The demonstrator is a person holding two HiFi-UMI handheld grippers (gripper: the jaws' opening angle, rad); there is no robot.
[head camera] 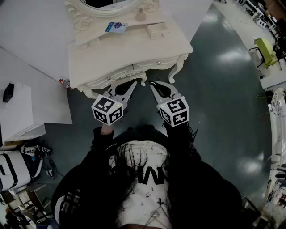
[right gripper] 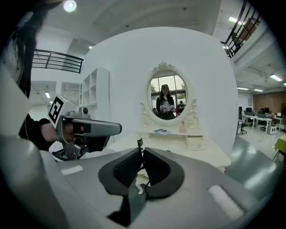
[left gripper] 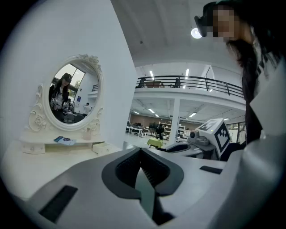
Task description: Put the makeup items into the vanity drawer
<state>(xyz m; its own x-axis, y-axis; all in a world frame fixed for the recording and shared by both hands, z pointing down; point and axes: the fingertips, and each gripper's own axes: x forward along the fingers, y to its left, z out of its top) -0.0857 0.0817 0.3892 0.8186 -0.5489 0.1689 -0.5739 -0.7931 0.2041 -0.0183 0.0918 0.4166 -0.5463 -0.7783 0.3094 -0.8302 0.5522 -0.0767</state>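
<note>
1. Nearest the person, the left tongs (head camera: 132,84) are clenched with nothing between them. They hang just off the front edge of the cream carved vanity worktop (head camera: 134,49).
2. Just beside them, the right tongs (head camera: 153,84) are likewise pressed together and carry no makeup item. A small dark tip shows where they meet, too small to identify.
3. The vanity drawer (head camera: 127,71) under the front edge looks closed, so I judge the task not yet begun; opening it comes first.
4. Along the back edge, on a raised ledge, lie a flat blue-and-white packet (head camera: 116,27) and a small pale pink bottle (head camera: 140,15), well apart from both tongs.
5. Toward the back right corner sits a little cream drawer box (head camera: 157,30).
6. Farthest, an oval white-framed mirror (head camera: 107,4) rises behind the ledge.
</note>
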